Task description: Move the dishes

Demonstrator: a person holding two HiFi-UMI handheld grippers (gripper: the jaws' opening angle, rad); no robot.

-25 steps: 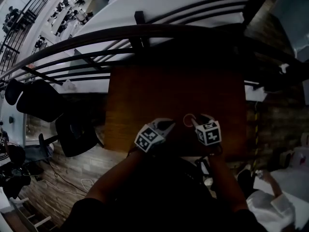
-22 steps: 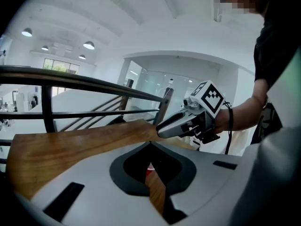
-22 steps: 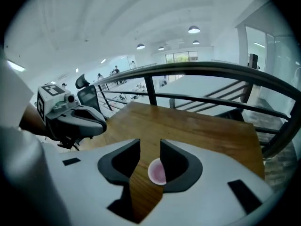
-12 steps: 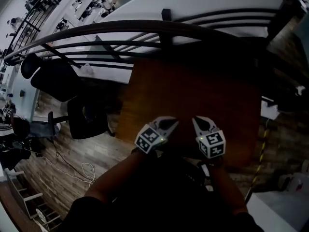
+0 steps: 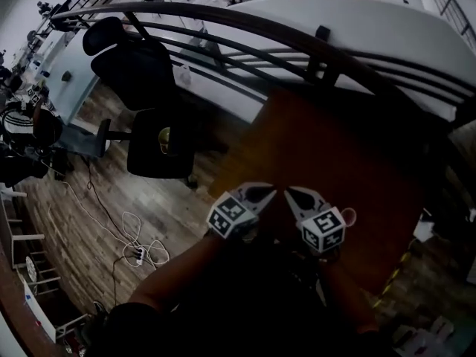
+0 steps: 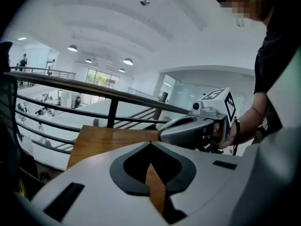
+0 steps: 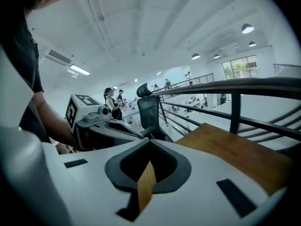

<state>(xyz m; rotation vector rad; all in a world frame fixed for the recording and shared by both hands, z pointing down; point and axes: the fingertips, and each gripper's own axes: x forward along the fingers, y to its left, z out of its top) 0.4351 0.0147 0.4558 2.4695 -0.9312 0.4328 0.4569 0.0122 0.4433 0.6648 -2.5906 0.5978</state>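
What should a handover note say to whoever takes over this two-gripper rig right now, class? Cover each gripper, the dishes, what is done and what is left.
Left gripper: jaws shut, empty, at the near side of the wooden table.
Right gripper: jaws have just been closing and are shut, with nothing between them; it is beside the left one.
Dishes: none can be made out in any view; the table is dim.
Done: cannot tell from here.
Left: find the dishes and move them.
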